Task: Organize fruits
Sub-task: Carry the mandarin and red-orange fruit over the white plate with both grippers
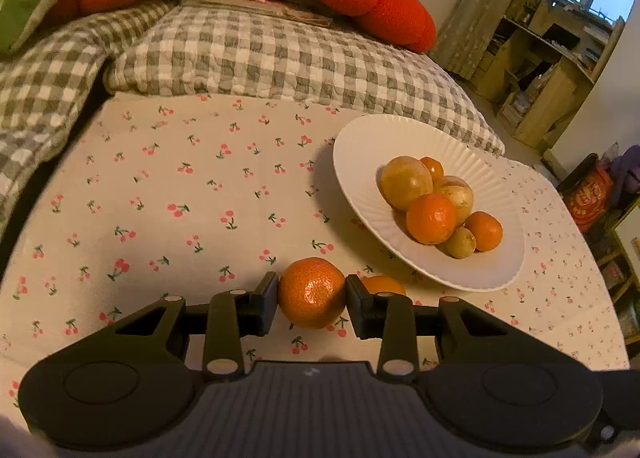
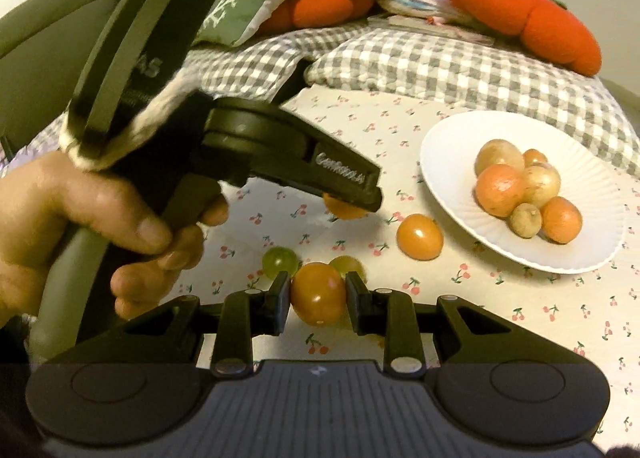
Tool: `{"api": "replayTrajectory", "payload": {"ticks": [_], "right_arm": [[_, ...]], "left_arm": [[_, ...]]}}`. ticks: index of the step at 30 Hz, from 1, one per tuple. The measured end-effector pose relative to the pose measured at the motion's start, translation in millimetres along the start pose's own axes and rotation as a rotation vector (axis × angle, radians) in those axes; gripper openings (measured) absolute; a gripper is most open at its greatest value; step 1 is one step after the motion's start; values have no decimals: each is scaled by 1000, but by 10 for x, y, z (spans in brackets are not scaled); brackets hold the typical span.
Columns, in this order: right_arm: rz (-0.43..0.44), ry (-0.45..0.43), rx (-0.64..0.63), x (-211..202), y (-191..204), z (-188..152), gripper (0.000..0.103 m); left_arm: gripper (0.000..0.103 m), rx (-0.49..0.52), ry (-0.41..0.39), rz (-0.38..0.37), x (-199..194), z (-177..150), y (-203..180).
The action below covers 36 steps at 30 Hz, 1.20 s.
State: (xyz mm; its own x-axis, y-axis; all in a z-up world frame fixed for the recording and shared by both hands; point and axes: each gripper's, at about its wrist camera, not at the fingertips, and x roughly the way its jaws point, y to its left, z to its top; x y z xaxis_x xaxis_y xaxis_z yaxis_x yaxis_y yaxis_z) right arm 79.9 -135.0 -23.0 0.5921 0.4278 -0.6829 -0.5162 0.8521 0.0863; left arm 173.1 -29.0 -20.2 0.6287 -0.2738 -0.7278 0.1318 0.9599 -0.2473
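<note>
We have the left gripper (image 1: pixel 311 294) fingers clamped on a mandarin (image 1: pixel 311 292), right gripper (image 2: pixel 318 294) fingers clamped on an orange tomato (image 2: pixel 318 294), both near the counter's (image 1: pixel 200 197) front edge; white plate (image 1: pixel 360 145) of fruit toward its right edge.

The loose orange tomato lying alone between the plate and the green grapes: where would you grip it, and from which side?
Grip the loose orange tomato across its widest middle, coming from above and the near side. It is smooth and round, so pads off the middle would probably slip. Its flanks look clear; the white plate lies to its right.

L claw (image 1: pixel 311 300) clamped tight, R claw (image 2: pixel 317 298) clamped, both angled down
</note>
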Motion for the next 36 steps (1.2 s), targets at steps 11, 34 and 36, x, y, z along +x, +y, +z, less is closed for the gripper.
{"api": "replayTrajectory", "payload": {"ticks": [11, 34, 36], "right_arm": [[-15, -54, 58, -89, -171, 125, 26], [-192, -275, 419, -500, -1343, 279, 26], [-199, -283, 459, -454, -1478, 281, 26]], "left_arm": [[21, 13, -38, -10, -133, 32, -56], [21, -17, -98, -90, -139, 229, -110], [21, -13, -102, -102, -117, 264, -147]]}}
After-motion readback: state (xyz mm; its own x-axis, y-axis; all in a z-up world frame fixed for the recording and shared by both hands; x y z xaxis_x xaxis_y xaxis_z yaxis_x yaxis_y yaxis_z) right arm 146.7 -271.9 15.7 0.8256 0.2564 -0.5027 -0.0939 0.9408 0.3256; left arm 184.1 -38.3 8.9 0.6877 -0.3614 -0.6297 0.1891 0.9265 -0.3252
